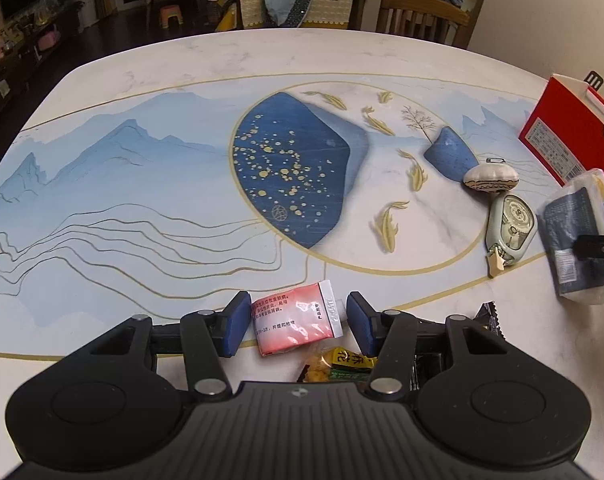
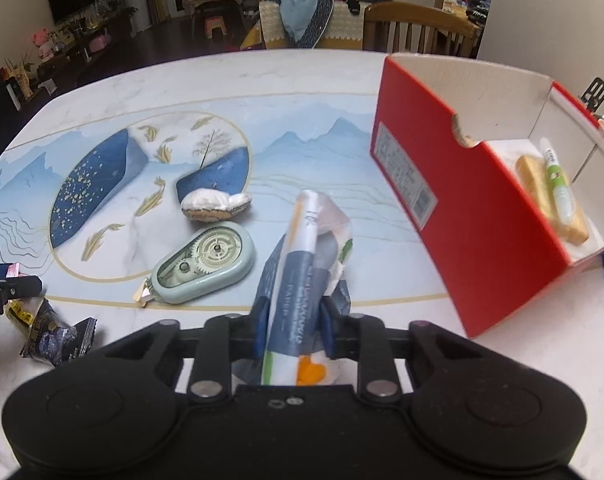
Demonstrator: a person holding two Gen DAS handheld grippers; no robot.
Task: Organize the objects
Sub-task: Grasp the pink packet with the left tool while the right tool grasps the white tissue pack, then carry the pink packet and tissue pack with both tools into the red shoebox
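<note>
A pink sachet (image 1: 297, 320) lies flat on the table between the blue pads of my left gripper (image 1: 297, 322). The pads stand close at its two side edges, with a thin gap on the right; the sachet is not squeezed. My right gripper (image 2: 291, 320) is shut on a blue-and-white tissue pack (image 2: 302, 264), which bulges above the pinched middle. The same pack (image 1: 578, 240) shows at the right edge of the left wrist view. An open red box (image 2: 462, 220) stands to the right, holding a tan block (image 2: 550, 200) and a white glue pen (image 2: 558, 188).
A mint correction-tape dispenser (image 2: 205, 264) and a white padded pouch (image 2: 215, 204) lie left of the tissue pack. Snack wrappers (image 2: 57, 340) sit near the left gripper, a yellow-green one (image 1: 338, 364) just under it. A wooden chair (image 2: 418, 28) stands at the table's far edge.
</note>
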